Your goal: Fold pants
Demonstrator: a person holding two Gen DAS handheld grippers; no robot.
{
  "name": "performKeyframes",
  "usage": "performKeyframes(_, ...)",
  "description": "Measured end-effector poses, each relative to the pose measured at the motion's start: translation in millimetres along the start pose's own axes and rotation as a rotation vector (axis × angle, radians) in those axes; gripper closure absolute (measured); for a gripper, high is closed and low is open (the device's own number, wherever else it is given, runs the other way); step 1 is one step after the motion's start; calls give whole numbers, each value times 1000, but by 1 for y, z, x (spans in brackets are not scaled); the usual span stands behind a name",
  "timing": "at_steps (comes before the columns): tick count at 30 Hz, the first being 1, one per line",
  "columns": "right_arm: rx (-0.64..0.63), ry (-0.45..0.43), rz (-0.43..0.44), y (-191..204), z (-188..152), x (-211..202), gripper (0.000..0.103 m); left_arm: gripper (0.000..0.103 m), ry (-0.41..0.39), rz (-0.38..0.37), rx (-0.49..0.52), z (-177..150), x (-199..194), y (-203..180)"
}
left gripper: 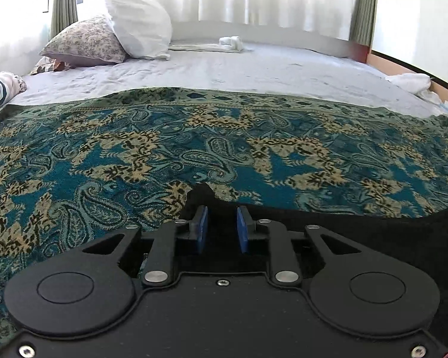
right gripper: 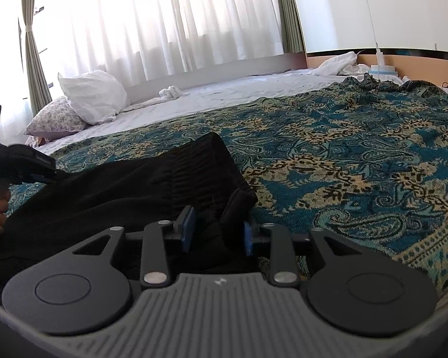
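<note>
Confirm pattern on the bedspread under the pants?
Teal woven bedspread with tan-and-black paisley florals; clearest in the left wrist view.

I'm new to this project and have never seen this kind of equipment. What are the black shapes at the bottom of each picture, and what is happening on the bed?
The black shapes are two handheld grippers, each with a camera looking along its blue-padded fingers. One picture comes from the left gripper, the other from the right gripper. A person carries them; no robot arm is involved. Black pants lie on a teal patterned bedspread, with pillows behind. Both grippers have cloth between their parted fingers, so neither looks clamped.
</note>
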State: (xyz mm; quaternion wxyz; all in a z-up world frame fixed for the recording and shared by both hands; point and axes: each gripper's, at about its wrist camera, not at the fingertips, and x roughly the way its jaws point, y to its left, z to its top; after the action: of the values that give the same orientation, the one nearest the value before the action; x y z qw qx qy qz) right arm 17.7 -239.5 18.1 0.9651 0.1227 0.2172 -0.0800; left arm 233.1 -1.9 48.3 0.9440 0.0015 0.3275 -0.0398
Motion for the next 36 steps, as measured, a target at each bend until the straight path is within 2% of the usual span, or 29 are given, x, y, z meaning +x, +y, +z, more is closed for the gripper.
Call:
performKeyframes(5, 0, -6, 9, -2, -1, 1, 54, 81, -16, 30, 64, -3, 7, -6)
performKeyframes(10, -14, -14, 9, -1, -1, 1, 52, 81, -18, 33, 73, -4, 10, -6)
performKeyframes(12, -19, -16, 3, 0, 1, 0, 39, 81, -22, 36, 78, -6, 9, -7)
performKeyframes(16, 33, -6, 21, -8, 5, -7, 32, 80, -22, 39, 77, -4, 5, -7)
performKeyframes(17, 37, -7, 21, -9, 6, -10, 29, 74, -19, 37, 77, -3, 1, -7)
performKeyframes(18, 29, -15, 21, -9, 7, -14, 27, 64, -17, 30, 74, -2, -4, -7)
performKeyframes(19, 13, -32, 17, -9, 10, -18, 25, 61, -20, 21, 69, -1, -10, -6)
performKeyframes(21, -19, -66, 8, -7, 14, -26, 17, 60, -30, 9, 52, 0, -24, -4)
performKeyframes(23, -44, -96, 9, -2, 18, -32, 14, 59, -45, -3, 28, -2, -41, -2)
performKeyframes(29, -147, -145, 61, 31, 20, -41, 13, 53, -127, -18, 30, -37, -101, -7)
performKeyframes(36, -246, -113, 144, 75, 4, -33, 14, 53, -162, 20, 46, -97, -143, -19)
